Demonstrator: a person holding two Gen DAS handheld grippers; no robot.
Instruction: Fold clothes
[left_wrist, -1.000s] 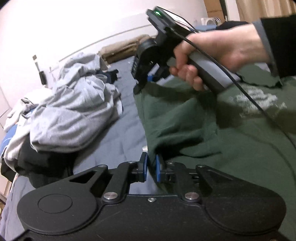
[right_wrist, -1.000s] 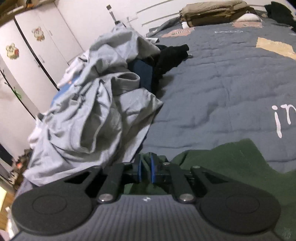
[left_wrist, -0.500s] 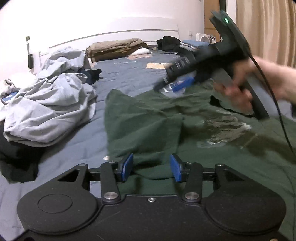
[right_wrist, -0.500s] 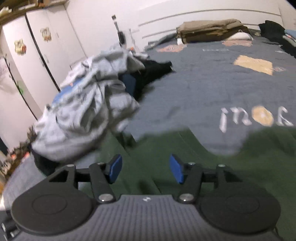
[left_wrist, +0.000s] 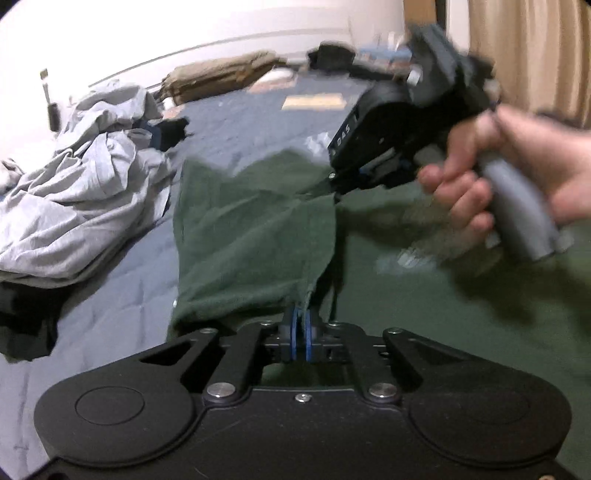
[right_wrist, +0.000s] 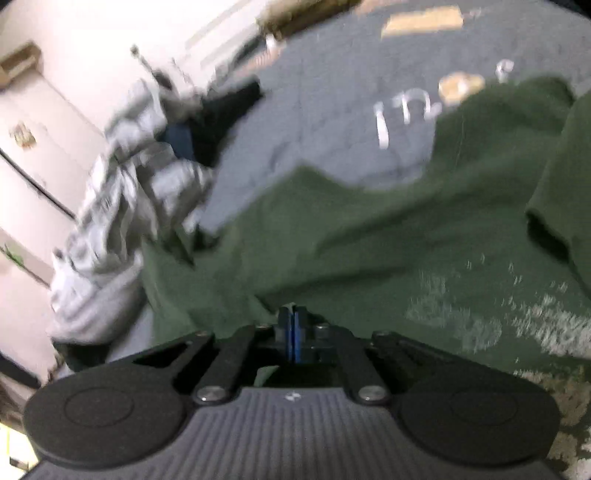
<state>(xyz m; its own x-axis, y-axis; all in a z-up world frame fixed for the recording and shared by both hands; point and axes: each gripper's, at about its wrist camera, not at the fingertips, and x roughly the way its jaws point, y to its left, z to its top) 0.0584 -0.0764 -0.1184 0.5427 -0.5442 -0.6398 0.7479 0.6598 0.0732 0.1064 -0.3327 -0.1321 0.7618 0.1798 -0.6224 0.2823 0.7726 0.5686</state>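
Both tools, left tool and right tool, were clamped on the green T-shirt's sleeve flap, evidently to fold it inward.

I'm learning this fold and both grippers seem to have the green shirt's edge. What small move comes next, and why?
Probably carry the pinched edge across the green shirt toward its printed side. The left gripper and the right gripper are both shut on one raised flap of cloth, stretched between them, so it looks ready to be laid over.
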